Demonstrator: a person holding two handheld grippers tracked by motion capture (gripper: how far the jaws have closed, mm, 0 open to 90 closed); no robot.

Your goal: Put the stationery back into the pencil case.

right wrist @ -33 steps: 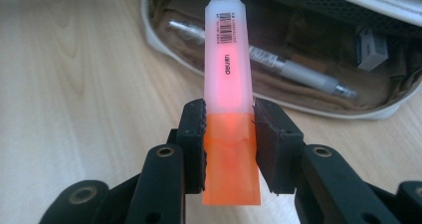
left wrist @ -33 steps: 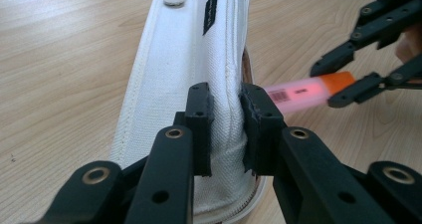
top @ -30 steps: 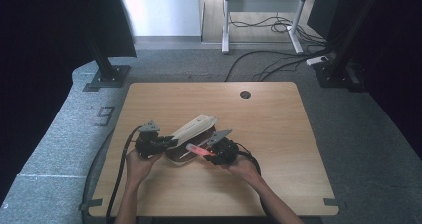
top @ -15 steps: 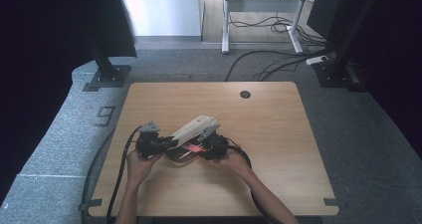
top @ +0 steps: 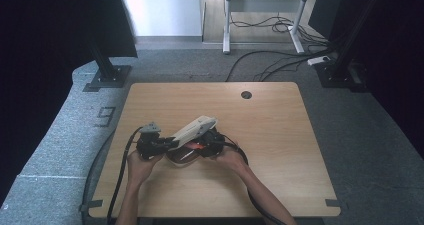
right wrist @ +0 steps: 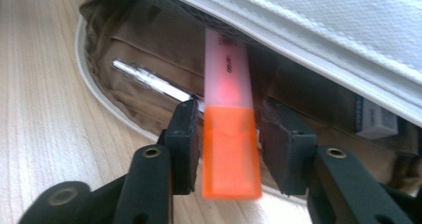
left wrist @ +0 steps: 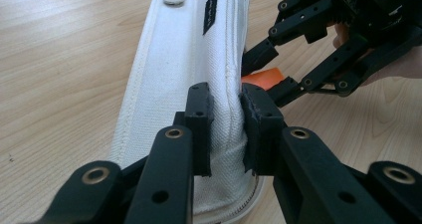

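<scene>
The orange highlighter [right wrist: 230,134] lies half inside the open white pencil case [left wrist: 191,59], its pale cap end tucked under the lifted flap and its orange body sticking out over the zip edge onto the wooden table [top: 280,135]. We see the right gripper [right wrist: 231,149] with its jaws standing apart on either side of the highlighter, a gap showing on both sides; they have just been opening, so the highlighter sits between them unpressed. The left gripper [left wrist: 226,129] is clamped on the flap of the pencil case, pinching the fabric edge and holding it up.

From here, we judge the main risk to be the highlighter sliding back out: it lies loose on the rim, and if we draw the right gripper away carelessly a pad could drag it along. If the left gripper lets the flap drop early, the flap could land on the protruding end and leave the highlighter jammed across the zip. A silver pen [right wrist: 149,82] lies just beside it inside and could be nudged too.

The depth of the case is shadowed, so how far the cap has gone in is hard to tell. A small white thing at the right of the interior may be an eraser. In the high view the hands and grippers crowd over the case.
</scene>
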